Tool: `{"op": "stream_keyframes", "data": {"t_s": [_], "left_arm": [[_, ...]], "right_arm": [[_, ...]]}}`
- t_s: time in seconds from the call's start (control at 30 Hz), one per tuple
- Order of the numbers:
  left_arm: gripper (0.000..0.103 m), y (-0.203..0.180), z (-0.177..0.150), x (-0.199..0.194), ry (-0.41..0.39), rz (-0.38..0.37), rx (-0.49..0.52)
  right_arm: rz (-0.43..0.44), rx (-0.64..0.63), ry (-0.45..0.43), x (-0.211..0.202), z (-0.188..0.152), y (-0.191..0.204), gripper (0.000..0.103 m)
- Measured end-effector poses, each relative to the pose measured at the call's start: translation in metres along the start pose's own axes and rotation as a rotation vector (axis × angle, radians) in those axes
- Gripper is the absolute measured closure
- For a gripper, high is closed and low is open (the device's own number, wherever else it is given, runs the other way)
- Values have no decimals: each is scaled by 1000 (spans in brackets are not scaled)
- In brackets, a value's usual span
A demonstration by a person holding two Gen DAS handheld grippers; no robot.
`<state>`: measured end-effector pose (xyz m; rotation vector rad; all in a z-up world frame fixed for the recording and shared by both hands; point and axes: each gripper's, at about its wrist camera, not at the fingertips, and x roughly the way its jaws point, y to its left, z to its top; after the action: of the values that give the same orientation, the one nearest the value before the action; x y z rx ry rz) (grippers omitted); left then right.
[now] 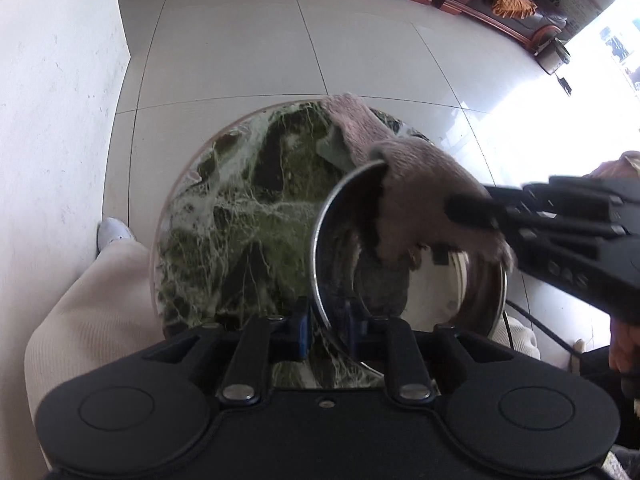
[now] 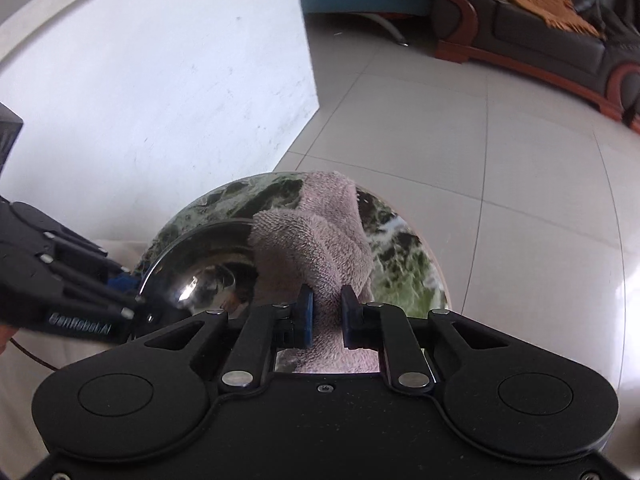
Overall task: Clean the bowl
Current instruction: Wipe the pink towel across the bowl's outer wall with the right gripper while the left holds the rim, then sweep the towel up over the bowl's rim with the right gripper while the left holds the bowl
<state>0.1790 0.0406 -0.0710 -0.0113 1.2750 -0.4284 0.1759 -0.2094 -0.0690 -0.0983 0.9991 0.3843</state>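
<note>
While the left gripper (image 1: 326,328) pinches the near rim of the stainless steel bowl (image 1: 472,292), tilting it over the round green marble table (image 1: 224,216), the right gripper (image 2: 327,314) is clamped on a pinkish-grey terry cloth (image 2: 316,236). Cloth drapes over the bowl's far rim and into its inside, tail trailing onto the tabletop. Person's cream trouser leg (image 1: 92,300) sits just left of the table.

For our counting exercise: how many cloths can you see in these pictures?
1. A single pinkish-grey cloth, clamped in the right gripper, draped over the far rim of the steel bowl that the left gripper holds by its edge. Nothing suggests another.
</note>
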Motion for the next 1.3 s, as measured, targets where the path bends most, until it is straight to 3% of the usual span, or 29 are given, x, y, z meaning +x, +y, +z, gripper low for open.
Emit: {"op": "stream_keyframes", "data": {"t_s": [0.17, 0.33, 0.57, 0.63, 0.7, 0.83, 0.93, 1.07, 1.3], "left_arm": [[85, -3, 16, -6, -41, 6, 6], [85, -15, 34, 25, -13, 3, 6], [85, -25, 31, 41, -6, -2, -16], [85, -28, 34, 46, -9, -6, -19], [85, -31, 38, 48, -17, -4, -16], [85, -38, 47, 57, -40, 14, 5], [85, -38, 50, 66, -36, 14, -14], [83, -38, 47, 70, -41, 14, -28], [78, -41, 44, 74, -53, 14, -71]], "right_arm": [[7, 30, -28, -12, 2, -1, 90], [27, 119, -48, -26, -3, -13, 90], [31, 143, -72, -39, 3, -22, 90], [48, 151, -70, -38, 7, -22, 82], [45, 156, -67, -35, 11, -22, 64], [55, 205, -36, -17, 18, -28, 62], [59, 221, 2, 0, 18, -29, 64], [86, 239, 19, 8, 12, -29, 87], [54, 191, 11, 7, 13, -19, 92]]}}
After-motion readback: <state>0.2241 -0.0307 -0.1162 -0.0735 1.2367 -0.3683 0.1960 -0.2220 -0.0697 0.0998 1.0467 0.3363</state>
